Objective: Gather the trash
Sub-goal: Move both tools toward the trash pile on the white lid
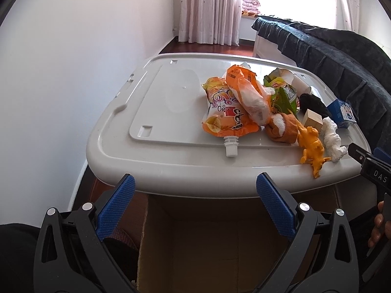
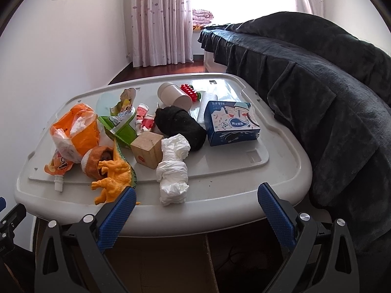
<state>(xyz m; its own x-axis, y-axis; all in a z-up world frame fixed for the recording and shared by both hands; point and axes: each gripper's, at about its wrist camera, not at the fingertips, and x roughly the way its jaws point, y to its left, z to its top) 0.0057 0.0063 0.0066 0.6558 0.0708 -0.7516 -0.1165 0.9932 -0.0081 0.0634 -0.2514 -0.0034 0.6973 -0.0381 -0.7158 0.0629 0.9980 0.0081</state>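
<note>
Both grippers, left point(image 1: 195, 188) and right point(image 2: 196, 199), hang with fingers wide apart and empty over a cardboard box point(image 1: 207, 244); crumpled tissue point(image 2: 173, 171) at twelve o'clock on the bench point(image 2: 281, 178), probably next.

The left gripper point(image 1: 195, 190) is spread wide and holds nothing. The right gripper point(image 2: 196, 201) is likewise spread wide and holds nothing.

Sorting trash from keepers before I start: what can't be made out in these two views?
- Cardboard box contents: left view, gripper and lid edge block it.
- Red packets: right view, black sock overlaps; labels too small.
- Brown sock interior: right view, toy dinosaur covers it.
</note>
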